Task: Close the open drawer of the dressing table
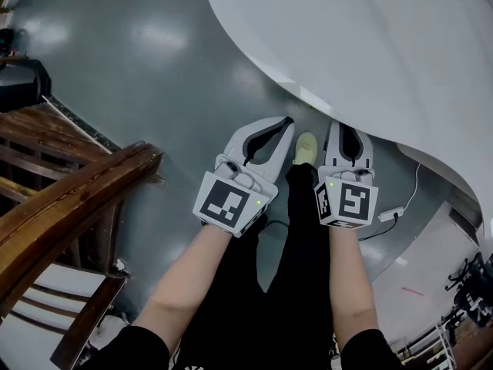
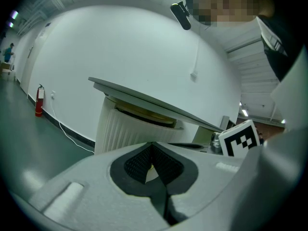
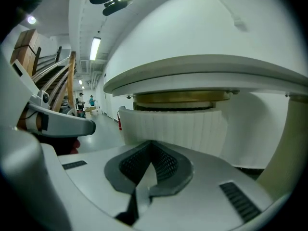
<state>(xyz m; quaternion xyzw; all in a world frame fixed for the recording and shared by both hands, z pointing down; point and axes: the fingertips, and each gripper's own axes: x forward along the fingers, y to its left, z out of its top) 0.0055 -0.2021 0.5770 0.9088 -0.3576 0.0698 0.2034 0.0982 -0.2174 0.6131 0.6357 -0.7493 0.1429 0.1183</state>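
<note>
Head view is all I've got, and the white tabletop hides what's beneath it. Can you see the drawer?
Observer: Yes; the right gripper view shows a white fluted drawer front under the tabletop.
Operator: Is it shut flush?
Observer: A tan band shows between it and the tabletop.
Operator: Anything in the claws?
Observer: No; their own views show the left claw and right claw shut and empty.

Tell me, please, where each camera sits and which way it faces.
Head view: on the head, steeply down at floor and table; forearms, legs, left gripper, right gripper show.
Left gripper view: on that gripper, toward the drawer; its shut fingers show.
Right gripper view: likewise, over its own shut fingers.
Both gripper views share the drawer.
</note>
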